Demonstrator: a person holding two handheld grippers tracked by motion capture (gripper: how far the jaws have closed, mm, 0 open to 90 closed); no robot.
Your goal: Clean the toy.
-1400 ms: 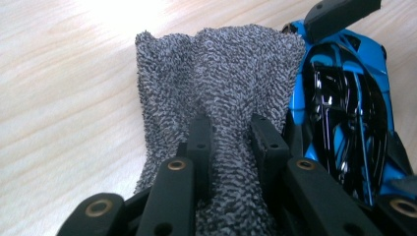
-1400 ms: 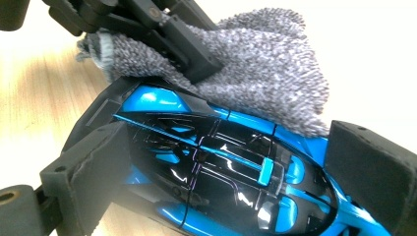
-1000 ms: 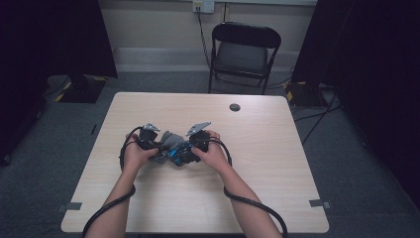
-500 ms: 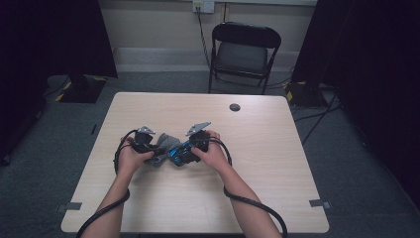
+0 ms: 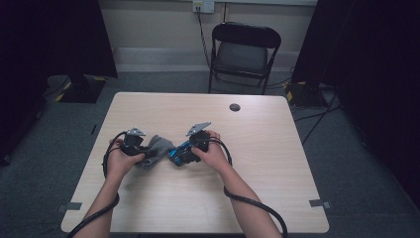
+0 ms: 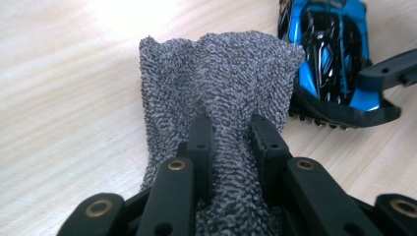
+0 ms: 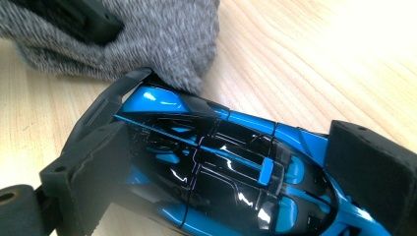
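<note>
A black folding chair point(image 5: 242, 52) is being kept behind the wooden table point(image 5: 277, 173), on which a small dark round disc point(image 5: 235, 107) is being left near the far edge.

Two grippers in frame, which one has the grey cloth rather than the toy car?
The left gripper: its jaws pinch a bunched fold of the grey terry cloth. The right gripper instead straddles the blue and black toy car, jaws on its sides.

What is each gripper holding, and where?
Left gripper: grey cloth, pinched at a bunched end. Right gripper: blue toy car, clamped across its sides.
</note>
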